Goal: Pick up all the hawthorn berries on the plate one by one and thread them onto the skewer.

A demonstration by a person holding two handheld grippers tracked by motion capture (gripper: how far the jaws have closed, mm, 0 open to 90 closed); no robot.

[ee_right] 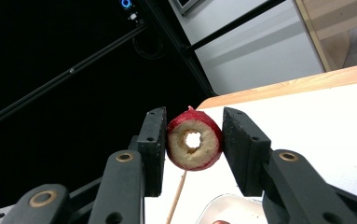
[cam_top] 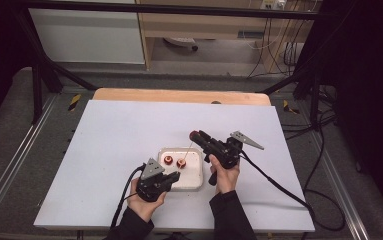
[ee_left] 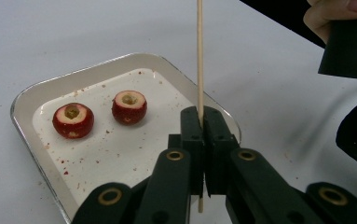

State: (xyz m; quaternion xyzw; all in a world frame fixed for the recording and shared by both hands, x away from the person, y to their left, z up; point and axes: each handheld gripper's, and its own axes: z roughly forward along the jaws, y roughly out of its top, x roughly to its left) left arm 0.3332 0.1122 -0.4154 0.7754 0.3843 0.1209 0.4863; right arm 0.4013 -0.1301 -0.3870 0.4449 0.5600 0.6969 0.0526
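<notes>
three cored red fruits are in play: two sit in the white tray near the middle of the surface, closer to its near edge, and the third fruit is pinched between the jaws of the right gripper, held up above the tray's far side with its bored hole facing the camera. in the tray, the left fruit and the right fruit stand just beside each other, hollow ends up, with red crumbs scattered around them. the left gripper has its jaws pressed together on a thin wooden skewer, which stands nearly upright at the tray's near right corner and passes down through the jaws. in the high view the skewer slants up from the left gripper toward the right gripper, its tip close under the held fruit; in the right gripper view the stick shows just below the fruit, not yet through the hole. judging from this, the work is threading fruit onto the skewer and it is at an early stage: nothing is on the stick yet, the first piece is lined up for it, and two pieces are left in the tray. no brand, label or writing can be read on the tray, the grippers or the surface.
</notes>
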